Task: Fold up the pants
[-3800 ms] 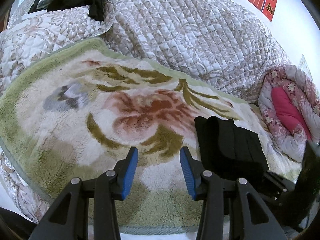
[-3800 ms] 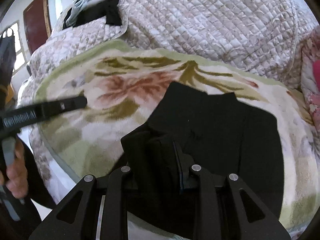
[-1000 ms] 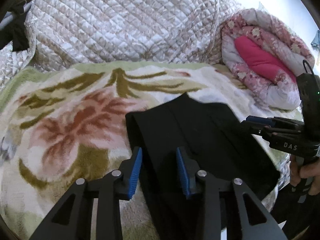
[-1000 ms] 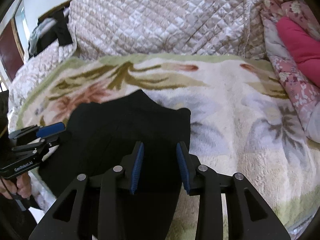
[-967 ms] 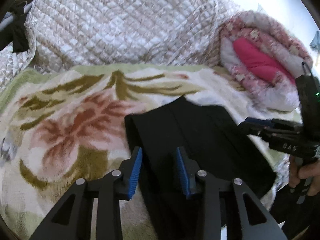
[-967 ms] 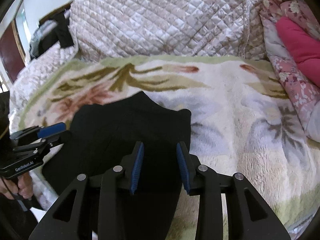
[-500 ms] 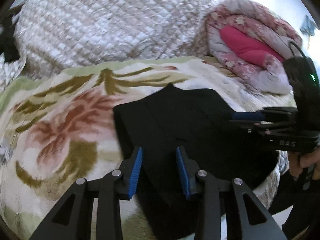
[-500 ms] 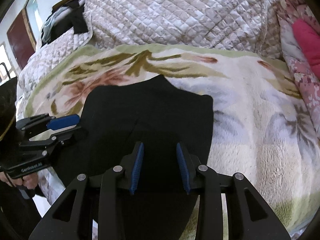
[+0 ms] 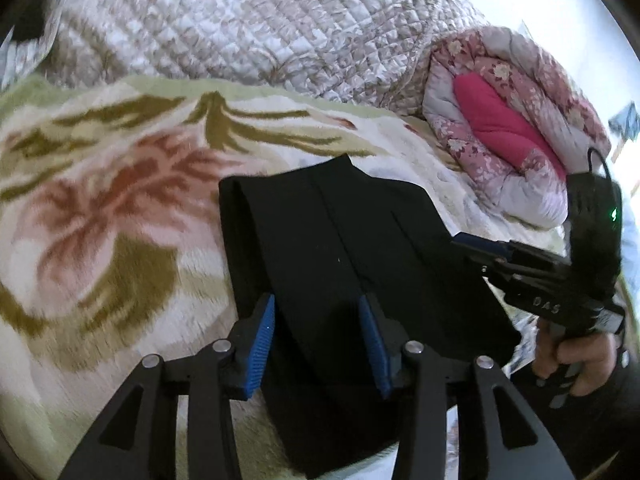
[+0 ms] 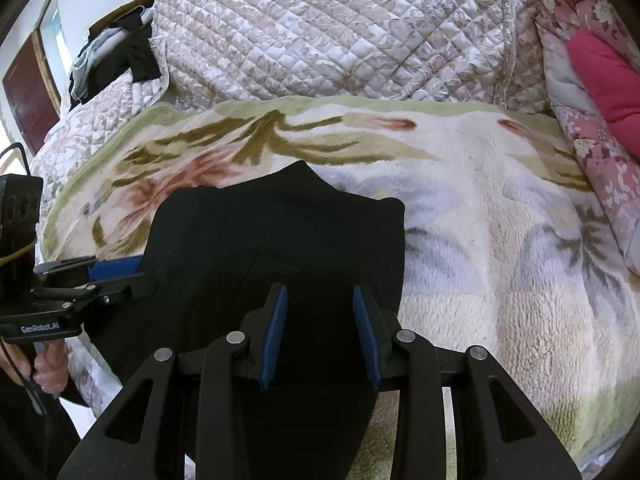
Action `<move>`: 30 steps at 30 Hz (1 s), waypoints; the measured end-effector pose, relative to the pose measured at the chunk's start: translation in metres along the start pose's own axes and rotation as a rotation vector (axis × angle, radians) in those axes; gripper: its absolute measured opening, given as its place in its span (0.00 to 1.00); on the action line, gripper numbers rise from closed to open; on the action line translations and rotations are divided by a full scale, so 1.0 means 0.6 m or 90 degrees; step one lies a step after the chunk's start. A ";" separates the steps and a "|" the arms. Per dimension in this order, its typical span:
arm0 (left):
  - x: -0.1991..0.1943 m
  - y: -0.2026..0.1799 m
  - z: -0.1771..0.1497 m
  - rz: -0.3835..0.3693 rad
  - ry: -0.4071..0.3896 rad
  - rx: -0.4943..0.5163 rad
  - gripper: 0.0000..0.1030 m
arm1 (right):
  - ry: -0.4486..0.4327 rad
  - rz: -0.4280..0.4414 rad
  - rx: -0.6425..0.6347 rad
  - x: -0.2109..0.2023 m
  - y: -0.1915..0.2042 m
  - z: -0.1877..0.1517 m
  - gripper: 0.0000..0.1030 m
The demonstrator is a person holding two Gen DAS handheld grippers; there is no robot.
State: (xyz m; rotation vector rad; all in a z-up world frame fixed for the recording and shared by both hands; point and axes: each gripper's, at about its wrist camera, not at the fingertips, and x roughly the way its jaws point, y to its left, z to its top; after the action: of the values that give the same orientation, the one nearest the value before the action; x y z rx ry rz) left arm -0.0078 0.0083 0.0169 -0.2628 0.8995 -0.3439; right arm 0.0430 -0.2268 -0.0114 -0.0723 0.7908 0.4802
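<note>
The black pants point(image 9: 332, 240) lie folded in a flat stack on the floral fleece blanket point(image 9: 100, 208), near its front edge. My left gripper point(image 9: 318, 332) is open, its blue pads straddling the near left part of the pants, holding nothing. My right gripper point(image 10: 320, 326) is open over the near right part of the pants point(image 10: 280, 240), holding nothing. Each gripper shows in the other view: the right one point(image 9: 480, 246) at the pants' right edge, the left one point(image 10: 114, 268) at their left edge.
A quilted beige bedspread point(image 10: 340, 40) rises behind the blanket point(image 10: 500, 220). A rolled pink floral quilt point(image 9: 508, 128) lies at the right. Dark clothes point(image 10: 120, 56) are piled at the far left. The bed's front edge is just below the grippers.
Over 3.8 s the right gripper let go of the bunched pants, which now lie flat and folded. The left gripper swung right over them. In the last second both edged slightly closer.
</note>
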 end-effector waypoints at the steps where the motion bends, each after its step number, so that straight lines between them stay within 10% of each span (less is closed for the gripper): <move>1: -0.001 0.001 0.000 -0.005 0.005 -0.006 0.44 | 0.000 -0.001 0.000 0.000 0.001 0.000 0.34; 13: -0.009 0.035 0.011 -0.055 -0.016 -0.101 0.18 | 0.002 -0.002 -0.006 0.005 0.009 0.002 0.34; 23: 0.015 0.030 0.025 -0.045 -0.021 -0.061 0.33 | 0.003 0.001 -0.006 0.005 0.009 0.002 0.34; 30: 0.013 0.028 0.026 -0.041 -0.029 -0.057 0.24 | -0.003 -0.003 -0.011 0.000 0.010 0.002 0.34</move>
State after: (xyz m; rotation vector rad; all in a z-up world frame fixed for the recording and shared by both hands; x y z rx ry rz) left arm 0.0122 0.0216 0.0149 -0.3816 0.8641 -0.3563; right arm 0.0413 -0.2209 -0.0098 -0.0881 0.7812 0.4830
